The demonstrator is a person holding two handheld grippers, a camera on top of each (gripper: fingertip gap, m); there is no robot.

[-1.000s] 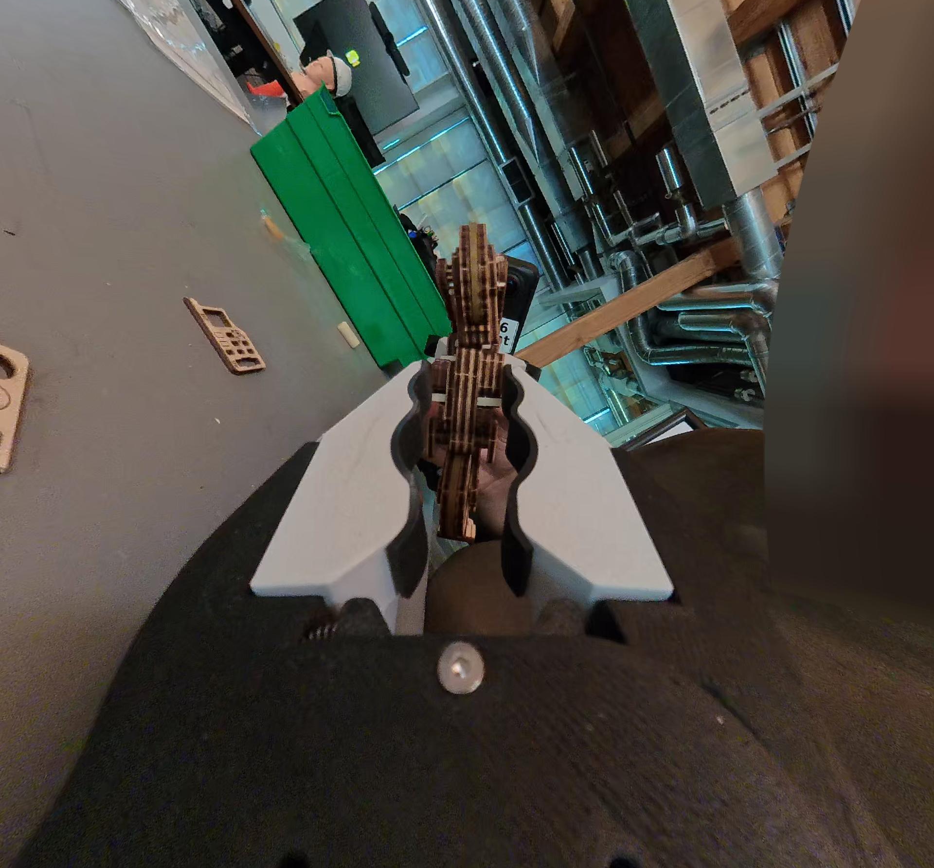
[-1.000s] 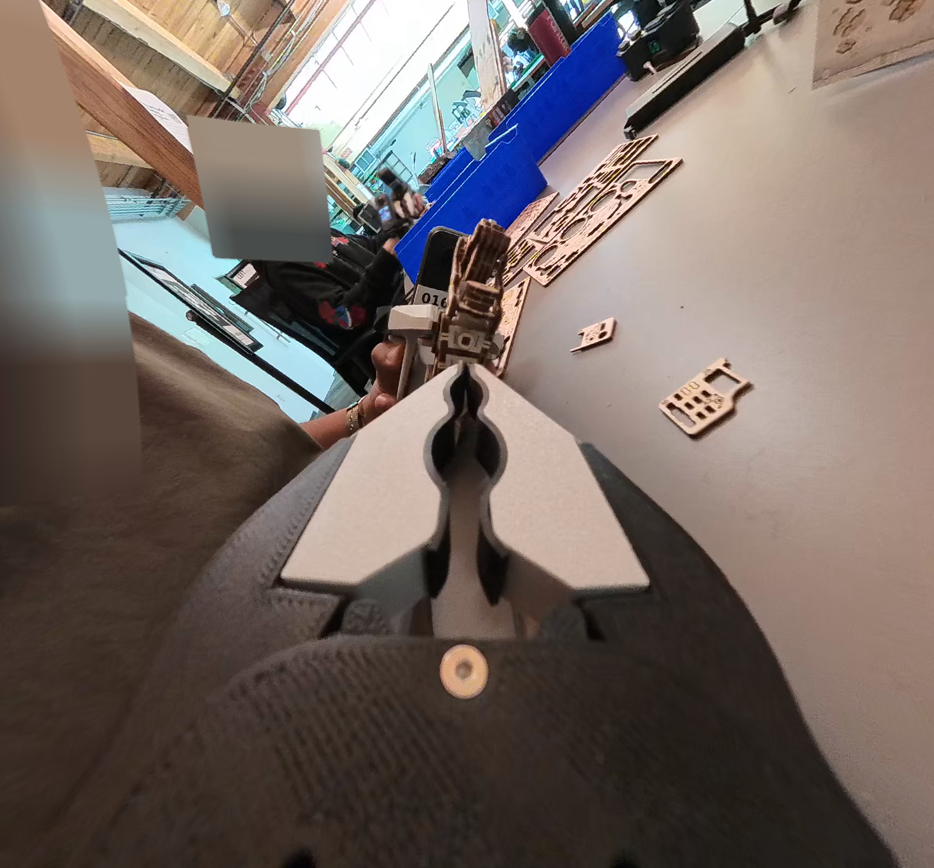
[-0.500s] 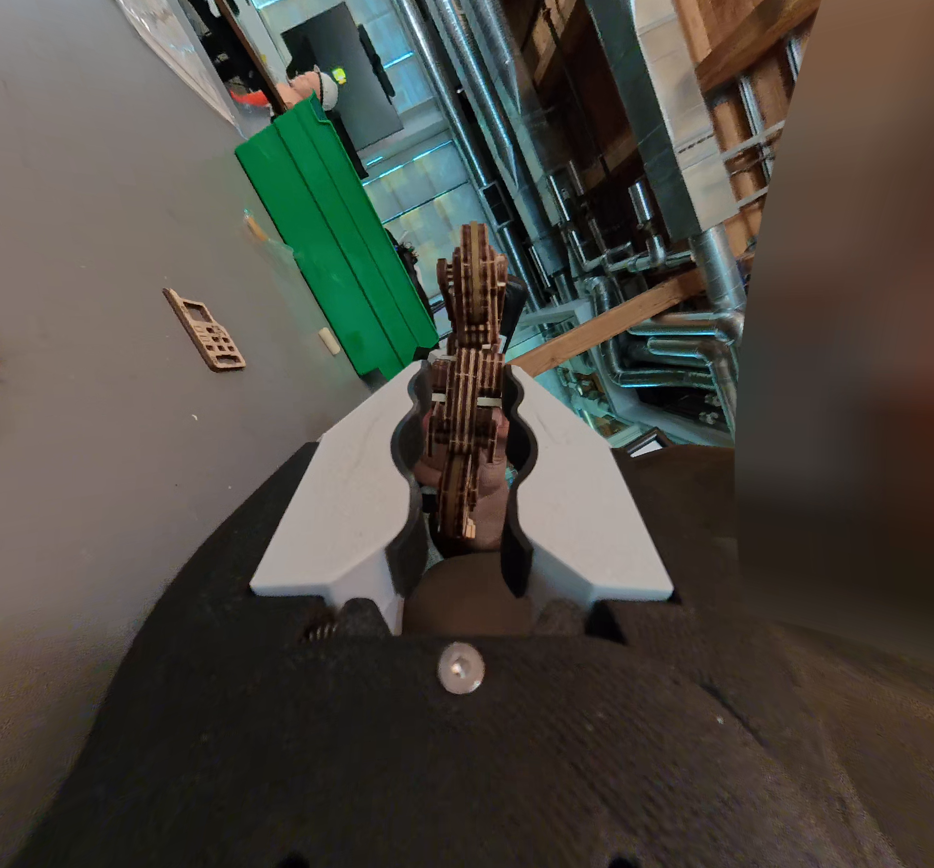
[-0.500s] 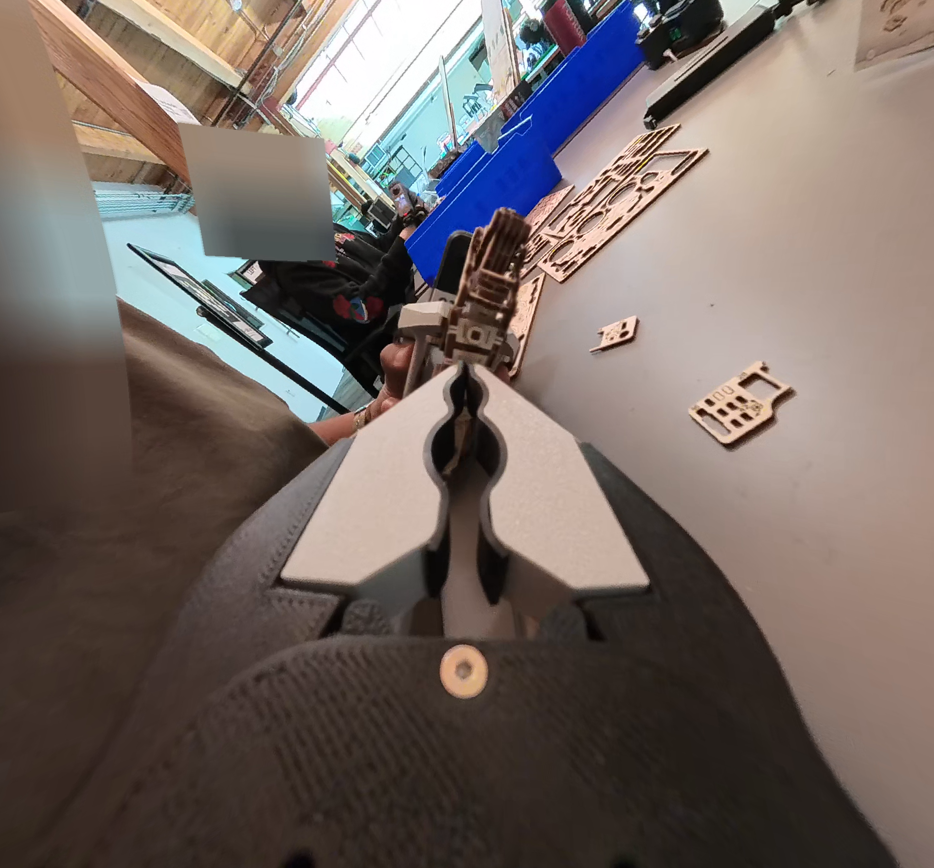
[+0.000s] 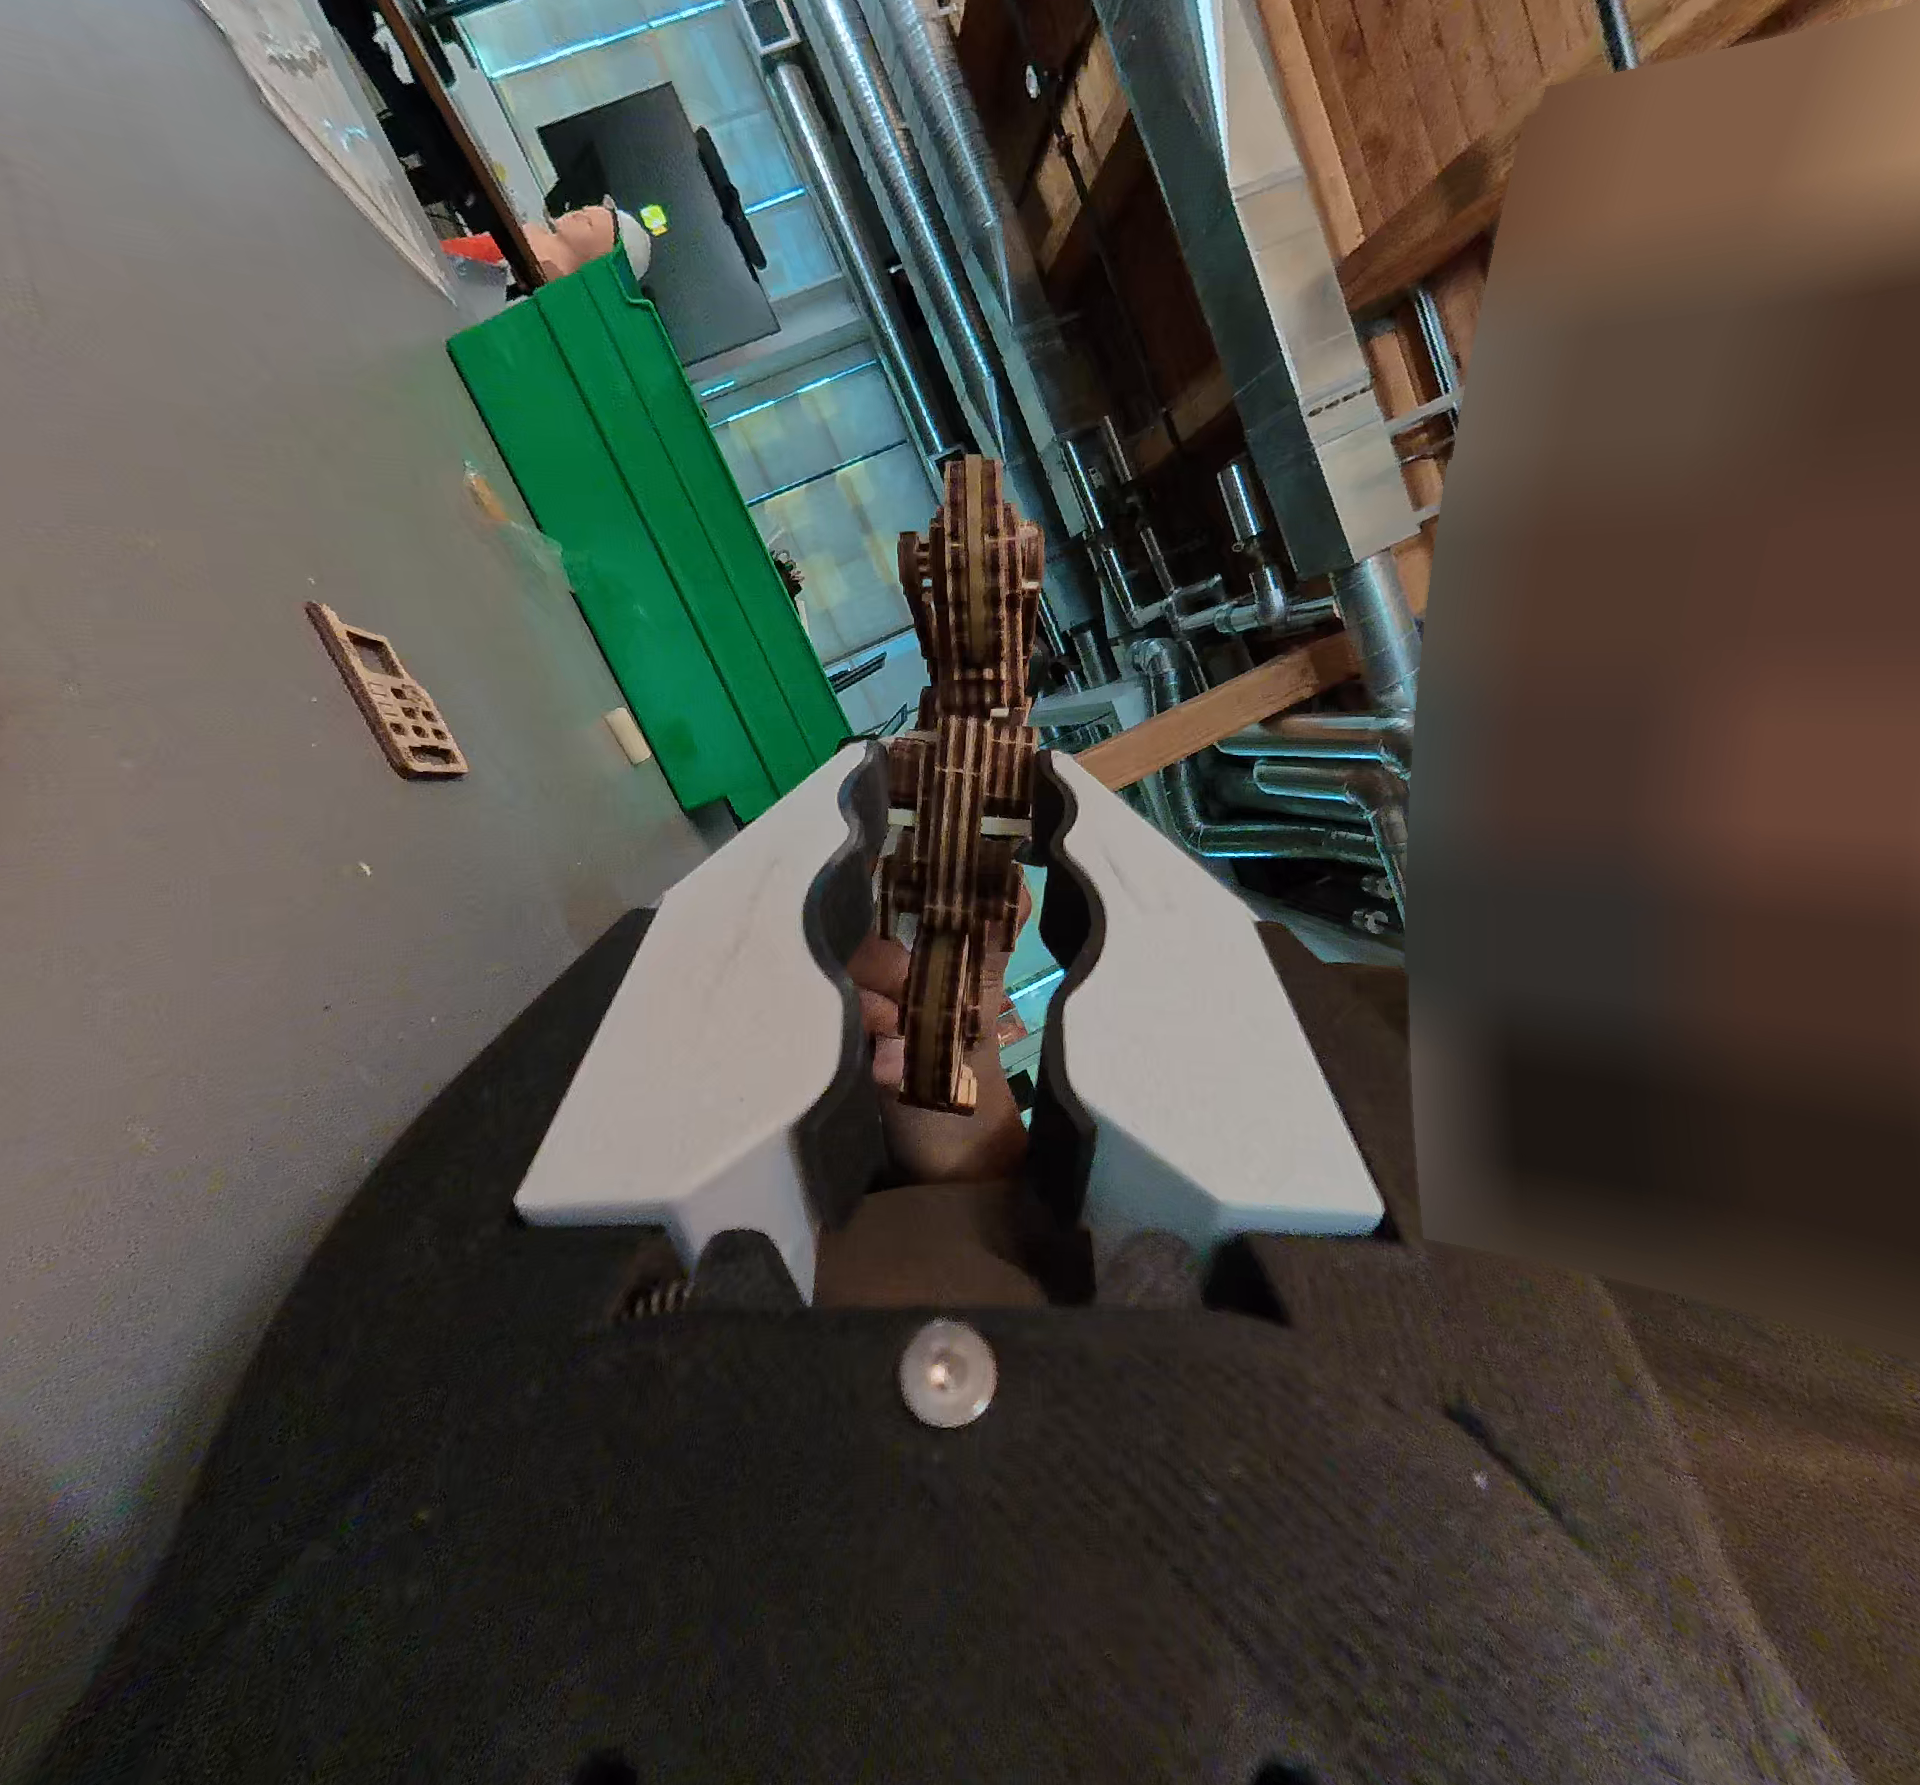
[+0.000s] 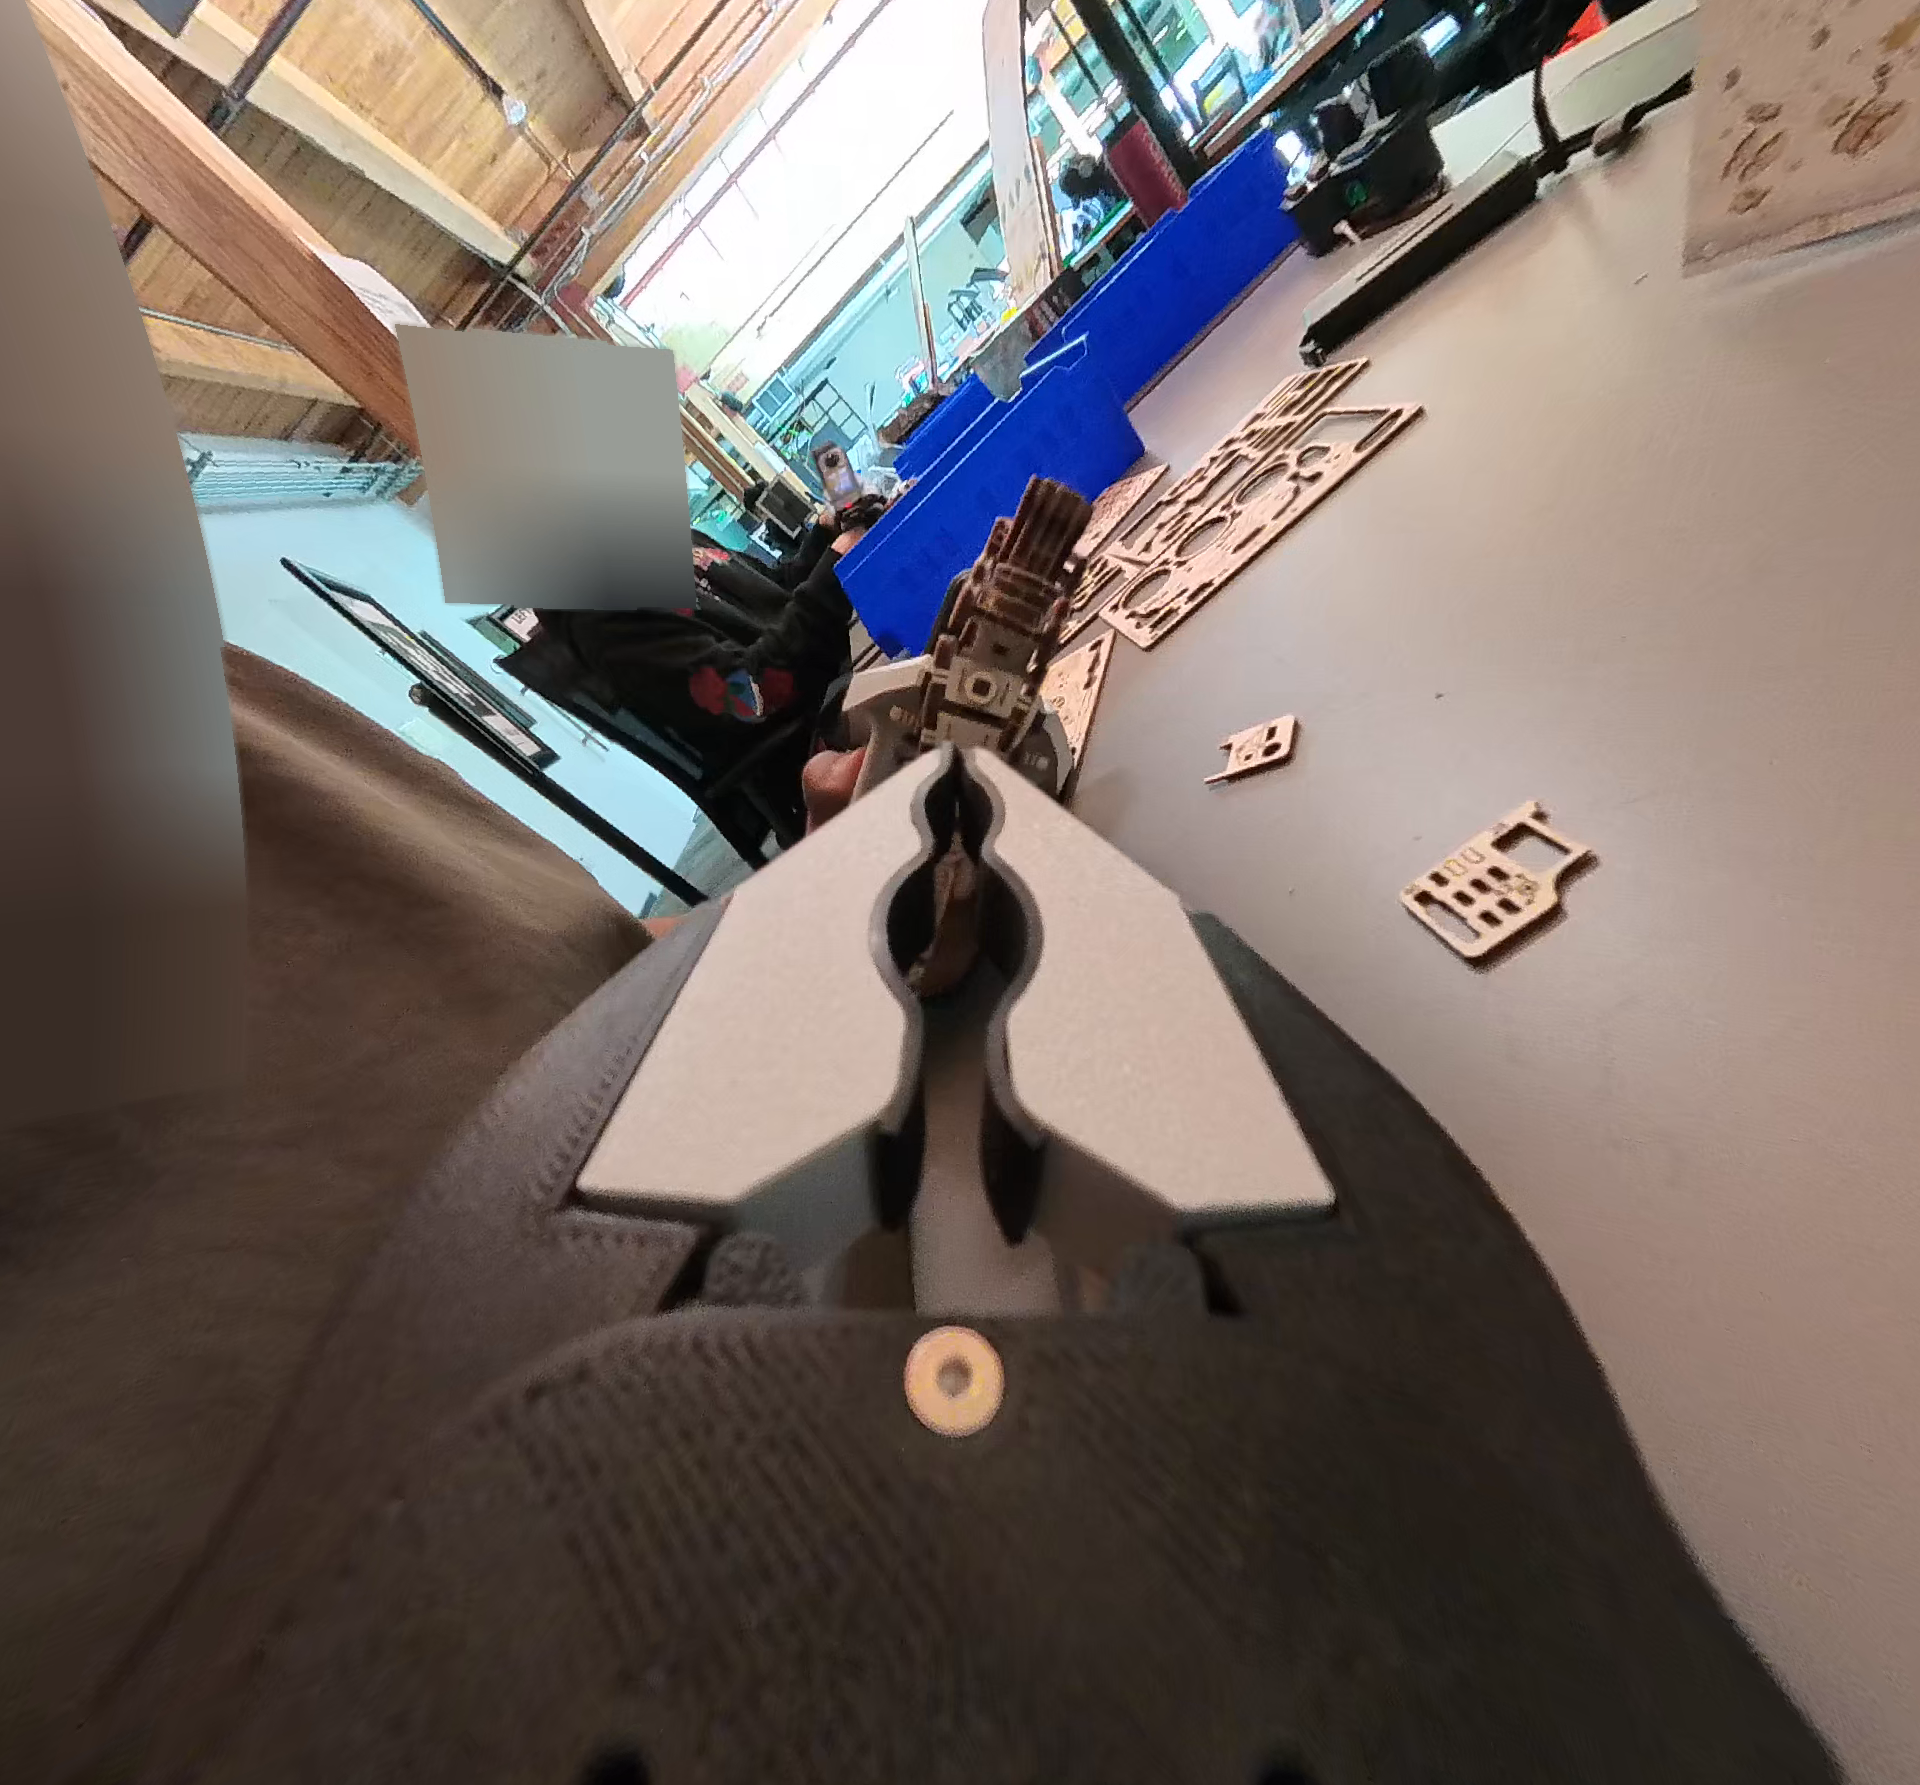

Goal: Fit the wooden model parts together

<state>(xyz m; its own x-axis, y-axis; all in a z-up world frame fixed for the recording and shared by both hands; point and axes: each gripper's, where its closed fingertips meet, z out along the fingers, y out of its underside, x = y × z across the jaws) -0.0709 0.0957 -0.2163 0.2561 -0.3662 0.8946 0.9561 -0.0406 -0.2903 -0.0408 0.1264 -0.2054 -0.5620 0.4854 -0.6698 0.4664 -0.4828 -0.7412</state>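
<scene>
My left gripper point(image 5: 961, 779) is shut on a layered wooden model point(image 5: 971, 613) and holds it upright, off the grey table. The model sticks out past the fingertips. My right gripper point(image 6: 958, 761) is shut, with a thin brown wooden part point(image 6: 951, 925) pinched between its jaws. Its tips sit right against the lower side of the same model point(image 6: 1023, 592), which the left gripper's grey finger point(image 6: 883, 696) holds there. I cannot tell whether the thin part is joined to the model.
Loose cut-out wooden pieces lie on the table point(image 5: 387, 691), point(image 6: 1496, 894), point(image 6: 1257, 748). Punched-out wooden sheets point(image 6: 1268, 499) lie farther off. A green bin point(image 5: 644, 572) and blue bins point(image 6: 1039, 447) stand at the table's edges. A person in dark clothes point(image 6: 707, 675) sits beyond. One gripper's finger ends stand about 5 cm off the other's.
The right gripper has closed in on the model until its tips meet it. The left gripper still holds the model and has shifted slightly.
</scene>
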